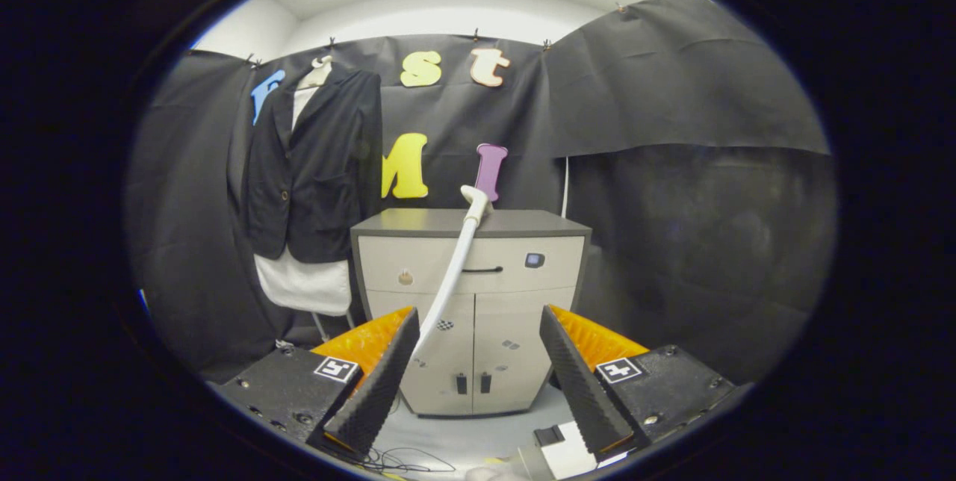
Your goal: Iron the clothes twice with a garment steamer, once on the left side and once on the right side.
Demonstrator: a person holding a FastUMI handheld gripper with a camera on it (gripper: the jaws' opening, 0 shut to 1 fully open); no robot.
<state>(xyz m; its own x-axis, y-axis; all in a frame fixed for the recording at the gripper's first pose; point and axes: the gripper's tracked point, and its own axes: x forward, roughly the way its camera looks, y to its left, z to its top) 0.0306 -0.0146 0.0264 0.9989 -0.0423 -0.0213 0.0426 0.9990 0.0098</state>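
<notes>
We see the gripper [478, 361] with its two fingers spread wide apart, nothing pinched between them and neither finger touching anything. Through the gap between them, and beyond them, stands a pale cabinet [472, 309] with a dark top, a drawer with a slim dark handle above and two doors below. We take this cabinet as our landmark. The garment steamer's white wand [457, 272] leans across the cabinet's front, its head [475, 201] rising just above the cabinet top, its lower end running down toward the left finger [381, 384]. Whether it touches that finger we cannot tell. Left of the cabinet, and just beside it, a dark blazer [314, 175] hangs on a hanger against the black cloth wall [672, 92], with a white garment [305, 283] showing under its hem and at its collar. Below the cabinet, on the pale floor [463, 436], thin dark cables [403, 460] lie close to the fingers. A white and grey device [560, 455] sits near the right finger [579, 384]; what it is we cannot tell.
</notes>
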